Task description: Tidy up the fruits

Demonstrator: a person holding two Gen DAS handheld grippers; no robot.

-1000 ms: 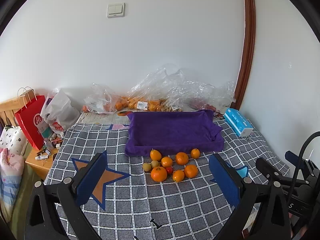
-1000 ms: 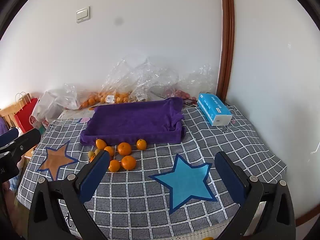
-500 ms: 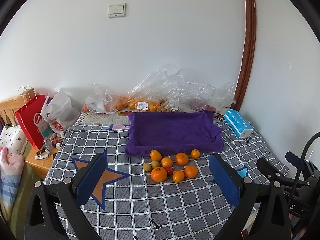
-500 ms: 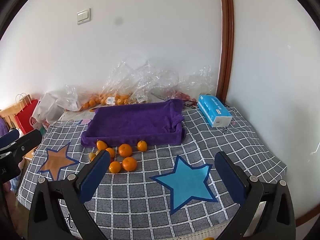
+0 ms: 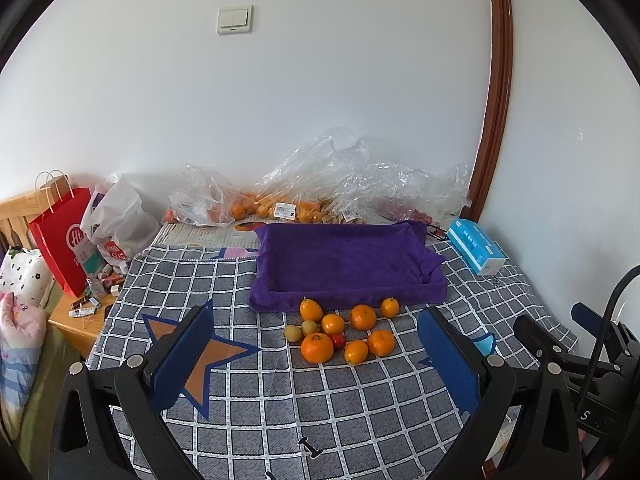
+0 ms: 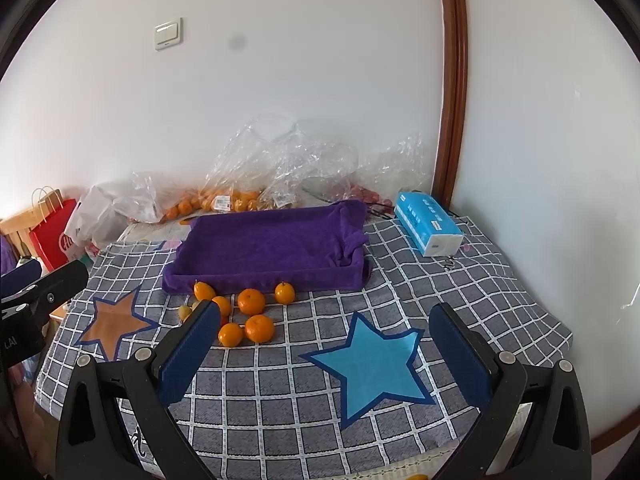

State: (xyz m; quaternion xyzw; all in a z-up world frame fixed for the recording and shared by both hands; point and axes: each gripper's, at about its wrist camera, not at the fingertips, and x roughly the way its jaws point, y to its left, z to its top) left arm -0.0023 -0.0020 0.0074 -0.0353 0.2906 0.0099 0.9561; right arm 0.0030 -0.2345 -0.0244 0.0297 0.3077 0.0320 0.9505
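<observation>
Several small fruits [image 5: 340, 334] lie in a loose cluster on the grey checked cloth [image 5: 360, 412], just in front of the purple tray [image 5: 344, 264]: at the left of the cluster two dull yellow-green ones [image 5: 293, 333], then round oranges of differing size, the biggest orange [image 5: 317, 347] nearest the camera, with a small red fruit [image 5: 339, 340] tucked just beside it, and one small orange [image 5: 389, 307] at the right, close to the tray's front wall. The tray is lined with purple towel and has nothing in it; its long axis runs left to right across the table, parallel to the wall behind.

Low over the near edge of the cloth, the left gripper [image 5: 316, 364] points level toward the cluster, its blue-padded jaws spread wide with nothing between them. To its right, the right gripper [image 6: 326, 350] hangs over the blue star [image 6: 370, 364], jaws likewise wide apart and empty. At the far right a blue tissue pack [image 6: 428, 226] lies beside the tray.
</observation>
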